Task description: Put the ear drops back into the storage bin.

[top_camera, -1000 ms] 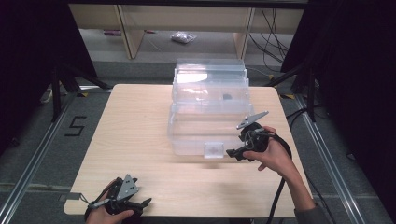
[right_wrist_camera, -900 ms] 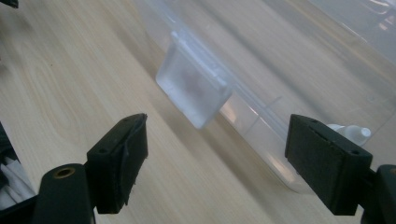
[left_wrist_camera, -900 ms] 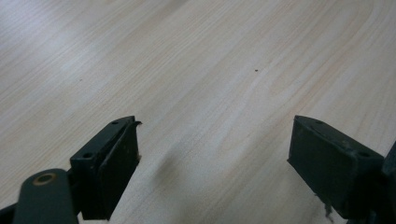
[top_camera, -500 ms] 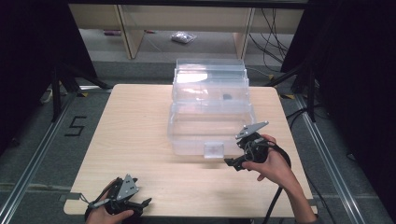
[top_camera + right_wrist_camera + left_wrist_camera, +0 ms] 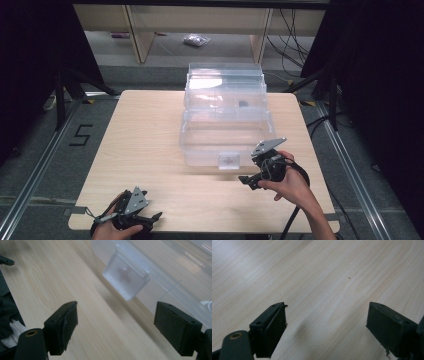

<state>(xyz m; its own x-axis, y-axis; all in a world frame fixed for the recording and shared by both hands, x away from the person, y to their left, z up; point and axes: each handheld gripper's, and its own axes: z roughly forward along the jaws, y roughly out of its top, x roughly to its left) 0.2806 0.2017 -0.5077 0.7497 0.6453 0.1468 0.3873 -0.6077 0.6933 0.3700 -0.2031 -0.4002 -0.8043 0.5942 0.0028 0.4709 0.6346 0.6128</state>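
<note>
Two grippers are in your hands, and both have their jaws spread wide with nothing between them. Take the clear plastic box (image 5: 225, 117) in the middle of the table (image 5: 145, 135) as the landmark. Your right gripper (image 5: 248, 181) sits just off the box's near right corner, pointing across toward the latch tab (image 5: 229, 161) on the box's near wall. In the right gripper view that latch (image 5: 126, 280) lies ahead of the jaws and apart from them, above the gap and a little off its centre. Your left gripper (image 5: 150, 218) rests well away from the box, down at the near edge of the table on the box's left side, aimed at bare wood.

The likely next move is onto the latch, and that is where it can go wrong. If you come in at the present slant, one jaw may strike the box's near wall before the other reaches the tab, and the box could slide away from you, since nothing holds it. The left gripper is too far from the box to brace it. Clear, glossy plastic also gives a poor grip, so a pinch on the tab's edge alone could slip off.
</note>
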